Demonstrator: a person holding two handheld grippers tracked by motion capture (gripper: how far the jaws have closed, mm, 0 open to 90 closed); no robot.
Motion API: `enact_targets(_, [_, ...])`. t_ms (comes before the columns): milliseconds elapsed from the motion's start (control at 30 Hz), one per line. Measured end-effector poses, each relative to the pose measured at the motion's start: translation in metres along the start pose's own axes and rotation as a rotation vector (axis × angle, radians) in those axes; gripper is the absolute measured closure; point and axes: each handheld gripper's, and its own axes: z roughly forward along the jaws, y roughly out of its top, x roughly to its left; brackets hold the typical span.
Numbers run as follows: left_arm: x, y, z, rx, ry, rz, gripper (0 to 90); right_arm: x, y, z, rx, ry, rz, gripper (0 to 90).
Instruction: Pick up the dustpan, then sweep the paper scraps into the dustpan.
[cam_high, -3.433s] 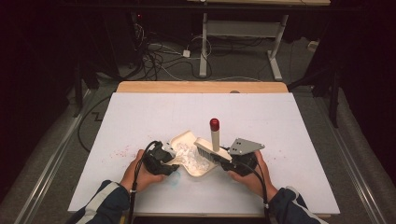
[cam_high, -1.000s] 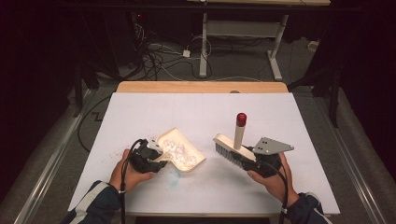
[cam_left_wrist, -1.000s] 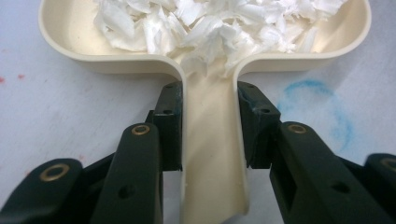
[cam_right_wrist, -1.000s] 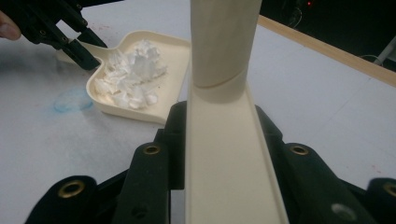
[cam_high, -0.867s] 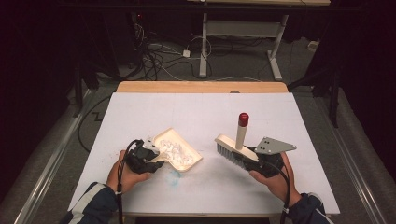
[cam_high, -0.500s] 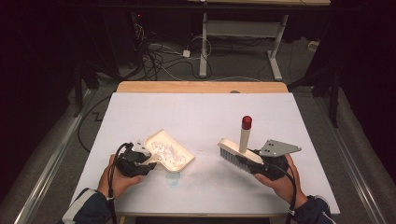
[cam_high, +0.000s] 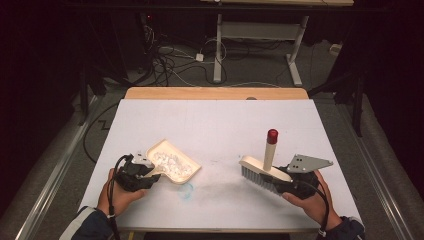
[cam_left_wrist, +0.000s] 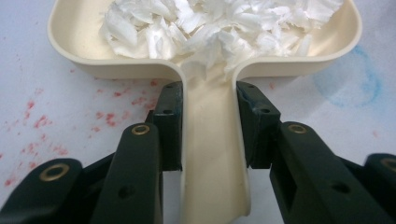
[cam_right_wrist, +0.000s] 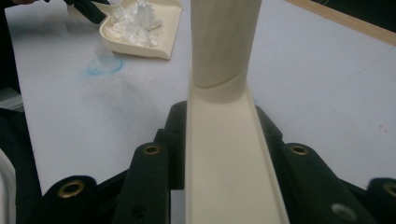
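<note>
A cream dustpan (cam_high: 172, 162) (cam_left_wrist: 205, 65) (cam_right_wrist: 144, 28) full of white shreds (cam_left_wrist: 219, 23) lies on the white table (cam_high: 215, 125) at the near left. My left gripper (cam_high: 147, 172) (cam_left_wrist: 208, 126) is shut on the dustpan's handle, one black pad on each side. At the near right, a cream hand brush (cam_high: 262, 172) (cam_right_wrist: 224, 140) with grey bristles and an upright red-tipped handle (cam_high: 270, 147) is held just above the table. My right gripper (cam_high: 285, 182) (cam_right_wrist: 222, 140) is shut on the brush's back.
A blue smudge (cam_high: 186, 190) (cam_right_wrist: 105, 65) and faint red specks (cam_left_wrist: 42, 121) mark the table between and beside the tools. A wooden strip (cam_high: 215, 93) edges the far side. Cables (cam_high: 165, 60) and desk legs (cam_high: 217, 50) stand on the dark floor beyond.
Both hands drew apart: the left gripper slid the dustpan left and nearer, the right gripper carried the brush right. Earlier still, brush and dustpan were together at the middle.
</note>
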Motion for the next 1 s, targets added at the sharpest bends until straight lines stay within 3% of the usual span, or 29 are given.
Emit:
enact_targets(367, [0.009,-0.009,-0.007,-0.012,0.042,-0.049,63.9,-0.003,0.000,-0.007,0.054,0.081,0.000,67.5])
enact_targets(733, [0.023,-0.012,-0.009,-0.033,0.106,-0.091,63.8,-0.010,-0.009,-0.017,0.123,0.068,0.082,67.5])
enact_targets(833, [0.026,-0.014,-0.008,-0.043,0.113,-0.120,63.9,-0.014,-0.008,-0.020,0.139,0.063,0.110,67.5])
enact_targets(1000, [0.031,-0.013,-0.004,-0.064,0.139,-0.173,63.8,-0.018,-0.008,-0.025,0.142,0.057,0.113,67.5])
